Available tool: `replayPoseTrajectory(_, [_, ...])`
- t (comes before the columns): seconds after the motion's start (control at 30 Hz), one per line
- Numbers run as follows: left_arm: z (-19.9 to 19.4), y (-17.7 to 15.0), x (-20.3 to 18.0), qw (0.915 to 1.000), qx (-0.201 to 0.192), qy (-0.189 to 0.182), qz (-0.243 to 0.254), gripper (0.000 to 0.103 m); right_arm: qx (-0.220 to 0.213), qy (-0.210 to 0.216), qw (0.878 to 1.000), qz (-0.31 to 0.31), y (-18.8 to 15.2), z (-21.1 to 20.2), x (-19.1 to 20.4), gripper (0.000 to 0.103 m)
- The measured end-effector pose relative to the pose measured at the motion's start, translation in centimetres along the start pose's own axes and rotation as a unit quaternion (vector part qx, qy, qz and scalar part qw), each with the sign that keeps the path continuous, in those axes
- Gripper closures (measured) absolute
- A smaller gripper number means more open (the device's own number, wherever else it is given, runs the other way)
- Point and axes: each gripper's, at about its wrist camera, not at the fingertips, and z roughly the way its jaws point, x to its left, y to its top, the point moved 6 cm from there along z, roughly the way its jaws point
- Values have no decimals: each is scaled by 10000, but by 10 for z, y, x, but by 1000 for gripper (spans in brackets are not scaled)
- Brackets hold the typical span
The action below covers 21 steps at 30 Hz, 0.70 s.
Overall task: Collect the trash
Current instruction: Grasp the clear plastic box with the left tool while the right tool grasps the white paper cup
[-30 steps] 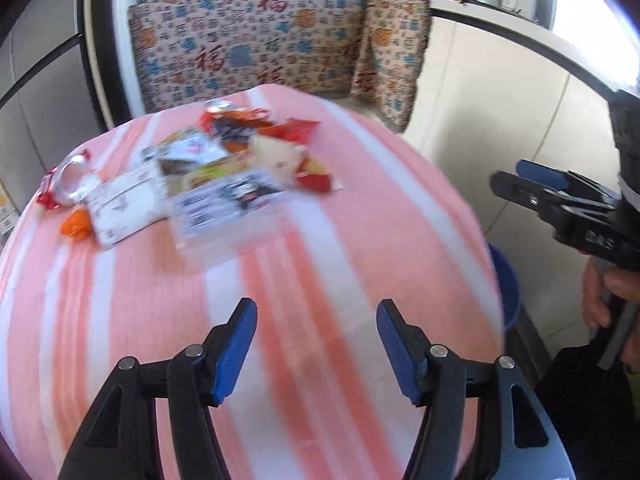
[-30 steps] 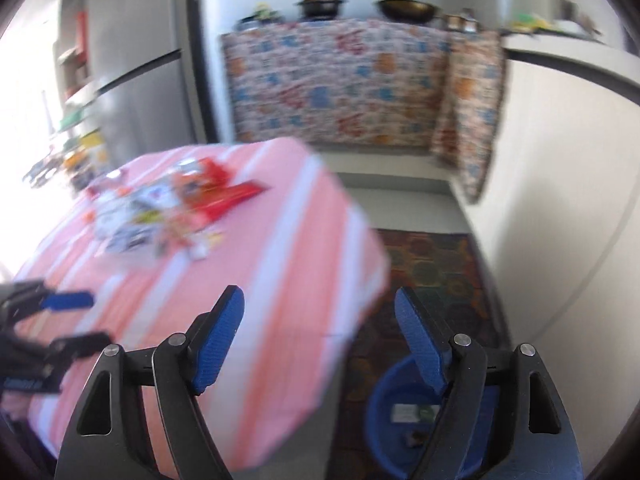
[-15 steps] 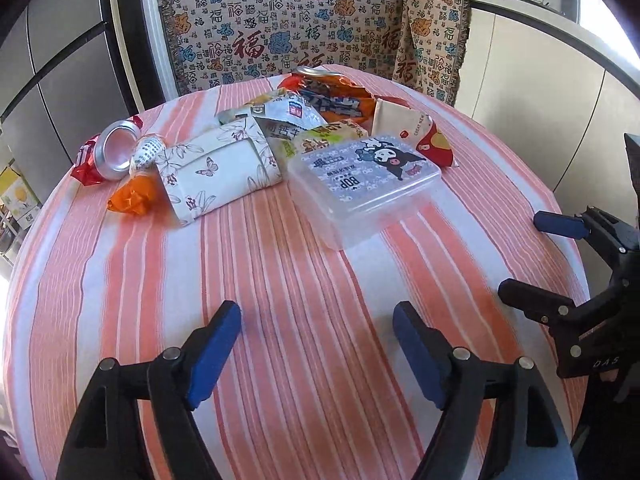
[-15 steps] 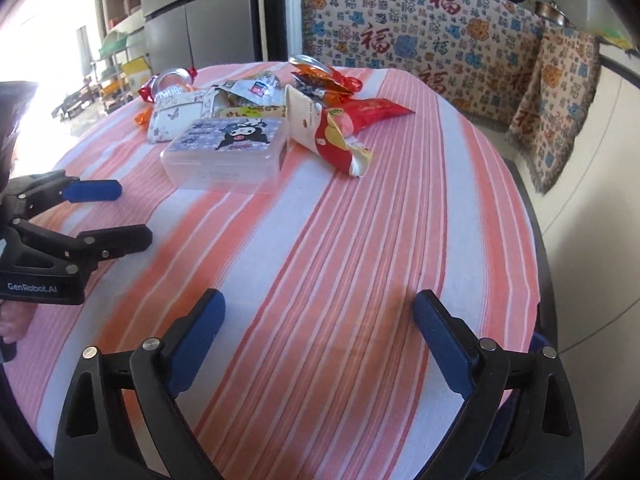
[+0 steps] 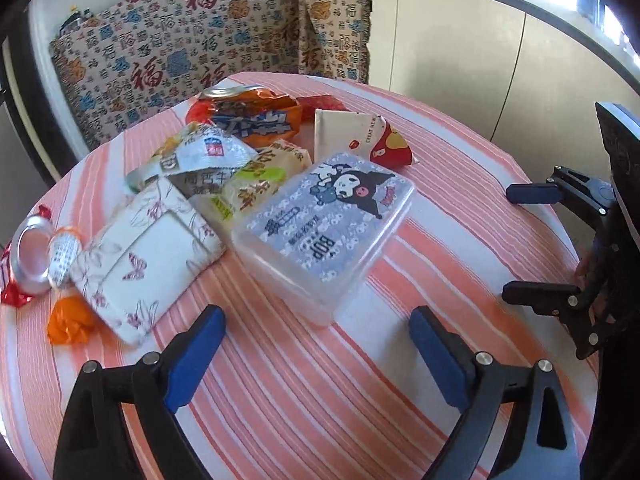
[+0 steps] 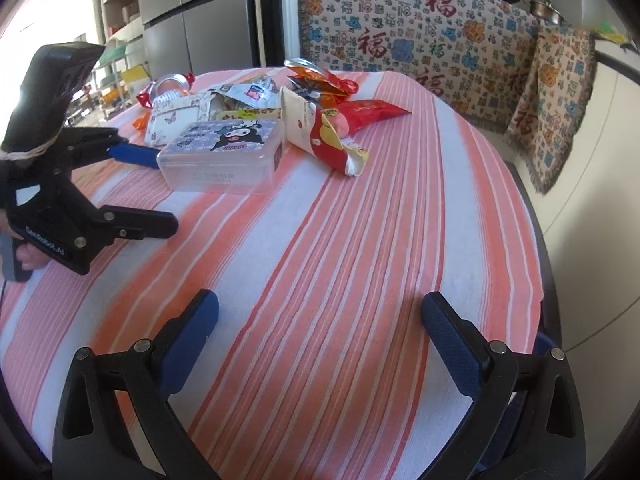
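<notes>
Both the left claw (image 5: 316, 344) and the right claw (image 6: 320, 332) are hanging wide open and gripping nothing, while the heap of crumpled snack wrappers (image 5: 240, 136) is lying untouched just ahead of them on the orange-striped round desk (image 6: 360, 240), so collecting is barely starting.

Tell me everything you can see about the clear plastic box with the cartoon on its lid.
The plastic box is a flat, rounded rectangle of clear plastic, closed, lying lid up on the striped tablecloth. Its lid carries a bluish label with a black-and-white cartoon figure and print. It is the nearest piece of the trash pile; wrappers lie against its far side. Neither gripper touches it; the left gripper is open just before it.
</notes>
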Motion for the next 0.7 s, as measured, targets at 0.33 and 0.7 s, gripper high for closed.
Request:
replayPoseTrajectory(0.33, [25,39,-2,9988,-169,-108,436,5,-6,1,10000,4,0,1,1,2])
replayPoseTrajectory(0.7, [-2,18,-20,9989,-426,150,143,31,60,62,10000,-22,1,0,2,2])
